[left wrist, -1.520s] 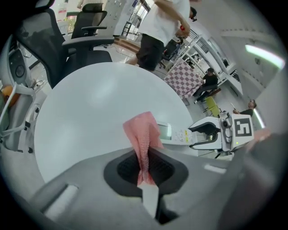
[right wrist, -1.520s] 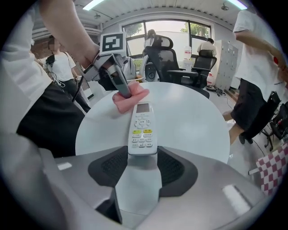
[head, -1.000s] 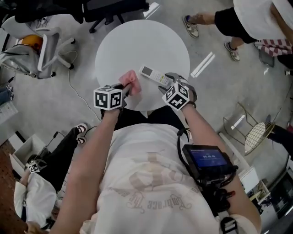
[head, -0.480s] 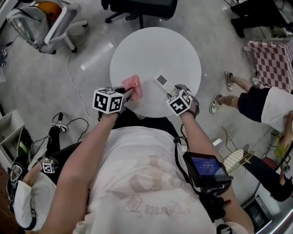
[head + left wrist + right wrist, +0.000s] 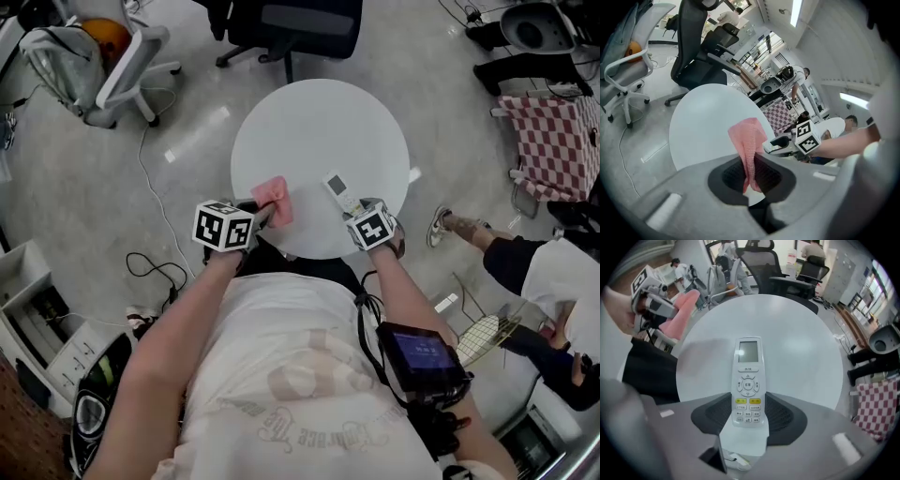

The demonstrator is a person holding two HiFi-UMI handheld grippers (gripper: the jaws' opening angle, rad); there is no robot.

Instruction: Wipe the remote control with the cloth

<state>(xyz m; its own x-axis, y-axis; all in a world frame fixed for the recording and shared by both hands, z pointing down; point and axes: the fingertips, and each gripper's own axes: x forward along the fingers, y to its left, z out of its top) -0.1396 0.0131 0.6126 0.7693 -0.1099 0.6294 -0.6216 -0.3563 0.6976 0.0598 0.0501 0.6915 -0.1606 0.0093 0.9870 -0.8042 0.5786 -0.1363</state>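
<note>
Two grippers are engaged at the near edge of a round white table (image 5: 319, 122). The left gripper (image 5: 749, 172) is clamped on a pink cloth (image 5: 749, 140), which is pinched by a narrow fold so that most of it stands free beyond the jaws, above the tabletop. The right gripper (image 5: 748, 417) is pointed down over the white remote control (image 5: 748, 380), whose button end is set between the pads. Its jaws have just been closing, and the pads appear to meet the remote's sides. The remote is laid flat near the table's near edge, screen end pointing away, with the cloth close beside it but not yet touching.

Several faults can be foreseen. Only the lower end of the remote is caught, so it could be swung or levered out of the grip if the screen end is pressed hard. A slide toward the nearby edge, and a fall to the floor, could be caused by a stroke drawn toward the person. The cloth could be dragged out of its thin pinch by friction. Buttons might be pressed during wiping.

Little grip is likely to be offered by the smooth, bare tabletop. A polished grey floor is seen around it, with a black office chair (image 5: 291, 23), a white chair (image 5: 103, 56), a loose cable (image 5: 155, 267) and a red checked fabric (image 5: 548, 131).
</note>
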